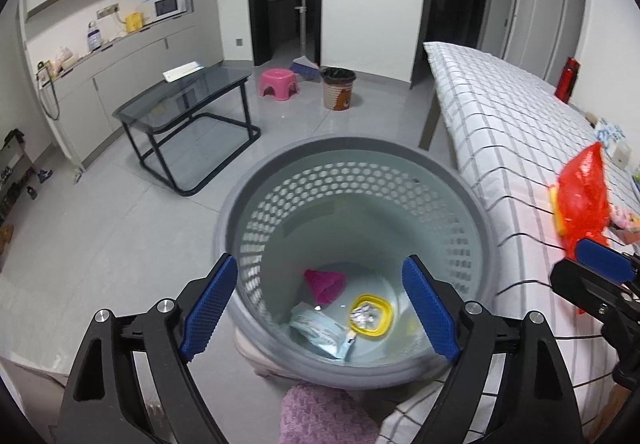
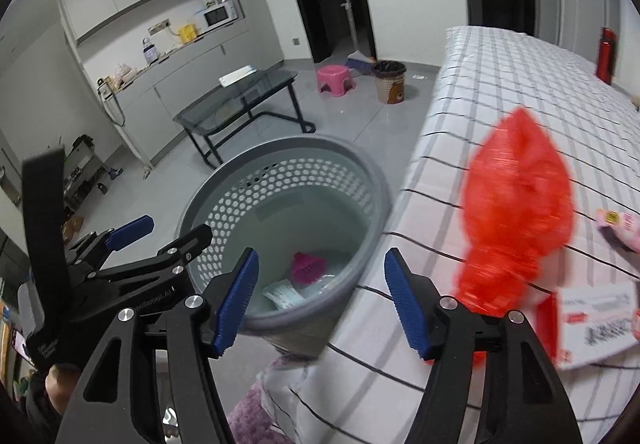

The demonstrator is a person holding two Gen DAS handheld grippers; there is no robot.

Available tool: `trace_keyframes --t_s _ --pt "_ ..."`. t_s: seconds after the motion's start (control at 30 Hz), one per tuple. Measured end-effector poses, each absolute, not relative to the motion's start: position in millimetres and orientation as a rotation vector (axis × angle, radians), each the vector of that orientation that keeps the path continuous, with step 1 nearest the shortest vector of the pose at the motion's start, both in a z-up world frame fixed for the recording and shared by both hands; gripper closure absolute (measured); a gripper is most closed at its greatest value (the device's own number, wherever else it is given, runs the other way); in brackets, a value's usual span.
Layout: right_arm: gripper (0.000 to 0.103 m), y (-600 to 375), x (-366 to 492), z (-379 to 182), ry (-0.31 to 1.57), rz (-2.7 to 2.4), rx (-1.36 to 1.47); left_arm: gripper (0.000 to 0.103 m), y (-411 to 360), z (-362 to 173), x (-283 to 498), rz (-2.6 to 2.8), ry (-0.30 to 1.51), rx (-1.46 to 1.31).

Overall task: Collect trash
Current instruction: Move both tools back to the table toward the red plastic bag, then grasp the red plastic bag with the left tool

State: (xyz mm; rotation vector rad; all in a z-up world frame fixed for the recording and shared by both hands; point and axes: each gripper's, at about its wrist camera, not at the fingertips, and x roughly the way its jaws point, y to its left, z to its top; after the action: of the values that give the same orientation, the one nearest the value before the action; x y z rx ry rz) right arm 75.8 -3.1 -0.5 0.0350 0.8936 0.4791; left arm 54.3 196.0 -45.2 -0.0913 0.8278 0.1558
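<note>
A grey perforated basket (image 1: pixel 352 164) stands on the floor beside the bed; it also shows in the right wrist view (image 2: pixel 288 152). Inside lie a pink wrapper (image 1: pixel 324 284), a yellow-rimmed lid (image 1: pixel 370 316) and a pale blue packet (image 1: pixel 320 336). My left gripper (image 1: pixel 320 312) is open and empty above the basket. A red plastic bag (image 2: pixel 516 212) lies on the checked bed, blurred; it also shows in the left wrist view (image 1: pixel 584 196). My right gripper (image 2: pixel 320 304) is open and empty, over the bed edge, left of the bag.
A white box with red print (image 2: pixel 596 324) and a pink packet (image 2: pixel 620 224) lie on the bed (image 2: pixel 500 84). A glass table (image 1: pixel 188 100), pink stool (image 1: pixel 279 83), brown bin (image 1: pixel 338 88) and broom stand on the floor. A purple cloth (image 1: pixel 324 416) is below.
</note>
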Motion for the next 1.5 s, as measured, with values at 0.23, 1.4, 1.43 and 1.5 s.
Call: trace_keyframes --t_s 0.23,1.4,1.43,1.5 --pt "0.040 -65.5 53.3 11.7 0.856 0.356 0.068 0.018 154.1 -35.6 57.6 0.055 0.812 -0.060" --pt "0.039 -230.6 3.1 -6.2 0.847 0.041 0.258 0.047 -17.5 -51.5 99.0 -0.261 0.882 0.087" --pt "0.039 -229.1 4.0 -6.9 0.847 0.043 0.258 0.051 -18.3 -52.3 99.5 -0.265 0.885 0.087" --pt "0.039 -226.2 6.2 -7.9 0.848 0.048 0.253 0.066 -17.8 -54.0 99.2 -0.269 0.888 0.090"
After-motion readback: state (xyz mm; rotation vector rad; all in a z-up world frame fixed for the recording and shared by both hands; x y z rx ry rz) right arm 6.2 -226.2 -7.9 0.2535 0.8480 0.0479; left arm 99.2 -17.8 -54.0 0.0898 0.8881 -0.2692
